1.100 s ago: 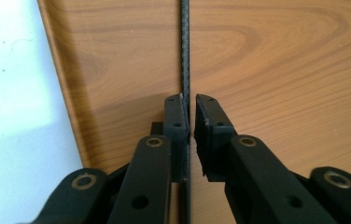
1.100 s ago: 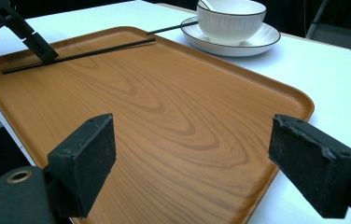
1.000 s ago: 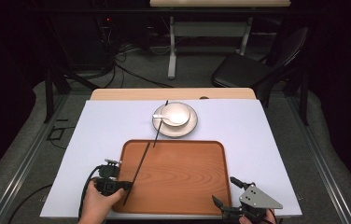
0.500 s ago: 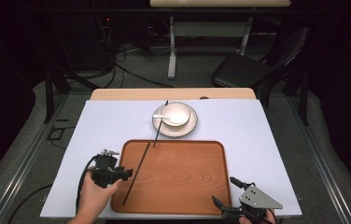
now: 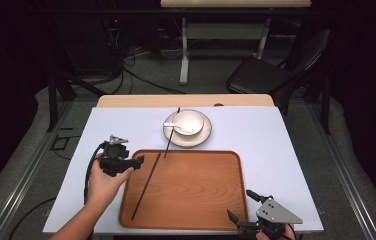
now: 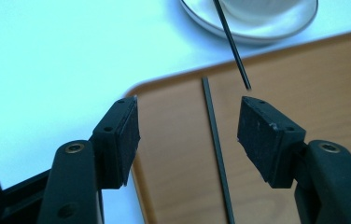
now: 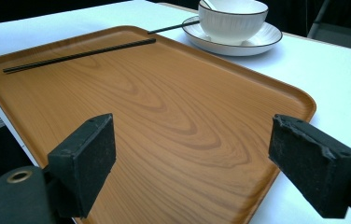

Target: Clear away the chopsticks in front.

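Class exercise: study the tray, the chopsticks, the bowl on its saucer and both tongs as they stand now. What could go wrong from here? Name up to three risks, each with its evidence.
1. One chopstick leans on the saucer rim; a nudge from the open left tongs could roll it off.
2. The other chopstick lies flat on the tray, so thin that the pads may slip.
3. Knocking the saucer could tip the spoon in the bowl.

Chopstick (image 5: 146, 186) on tray (image 5: 201, 200), bowl (image 5: 188, 121) behind
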The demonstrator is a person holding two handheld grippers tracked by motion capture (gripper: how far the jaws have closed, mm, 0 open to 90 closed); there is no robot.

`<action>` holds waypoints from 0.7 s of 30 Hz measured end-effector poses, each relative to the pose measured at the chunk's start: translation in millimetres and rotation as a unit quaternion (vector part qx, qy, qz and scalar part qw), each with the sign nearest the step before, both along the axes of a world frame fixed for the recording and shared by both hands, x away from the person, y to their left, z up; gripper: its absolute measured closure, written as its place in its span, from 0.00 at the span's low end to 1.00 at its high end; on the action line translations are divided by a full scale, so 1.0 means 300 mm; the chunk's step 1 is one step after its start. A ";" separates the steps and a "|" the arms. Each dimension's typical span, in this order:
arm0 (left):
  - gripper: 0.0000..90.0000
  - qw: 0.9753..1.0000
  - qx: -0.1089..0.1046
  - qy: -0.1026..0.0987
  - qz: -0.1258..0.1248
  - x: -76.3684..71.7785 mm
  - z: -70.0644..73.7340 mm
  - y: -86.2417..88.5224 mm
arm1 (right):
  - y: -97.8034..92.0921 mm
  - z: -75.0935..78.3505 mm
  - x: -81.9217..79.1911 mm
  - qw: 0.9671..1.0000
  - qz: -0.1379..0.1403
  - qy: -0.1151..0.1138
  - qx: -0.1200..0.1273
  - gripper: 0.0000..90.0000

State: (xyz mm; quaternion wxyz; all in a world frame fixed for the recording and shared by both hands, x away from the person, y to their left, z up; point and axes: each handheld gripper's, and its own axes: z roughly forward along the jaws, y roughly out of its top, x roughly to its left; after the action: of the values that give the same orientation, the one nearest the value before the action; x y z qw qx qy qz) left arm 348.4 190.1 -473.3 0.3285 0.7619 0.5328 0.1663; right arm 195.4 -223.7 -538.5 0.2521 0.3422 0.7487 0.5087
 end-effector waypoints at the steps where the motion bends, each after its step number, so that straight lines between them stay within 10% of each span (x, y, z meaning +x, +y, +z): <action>1: 0.42 1.000 0.003 -0.002 0.002 0.011 0.006 -0.002 | 0.000 0.000 0.000 1.000 0.000 -0.001 0.000 0.16; 21: 0.40 0.999 0.024 0.020 0.007 0.161 0.022 -0.102 | 0.000 -0.001 0.002 1.000 0.002 0.002 0.000 0.16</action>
State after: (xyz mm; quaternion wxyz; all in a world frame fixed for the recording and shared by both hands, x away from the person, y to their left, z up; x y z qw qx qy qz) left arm 396.7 159.6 -466.8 0.2982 0.7693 0.5400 0.1663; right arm 196.0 -223.8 -538.8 0.2495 0.3413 0.7501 0.5086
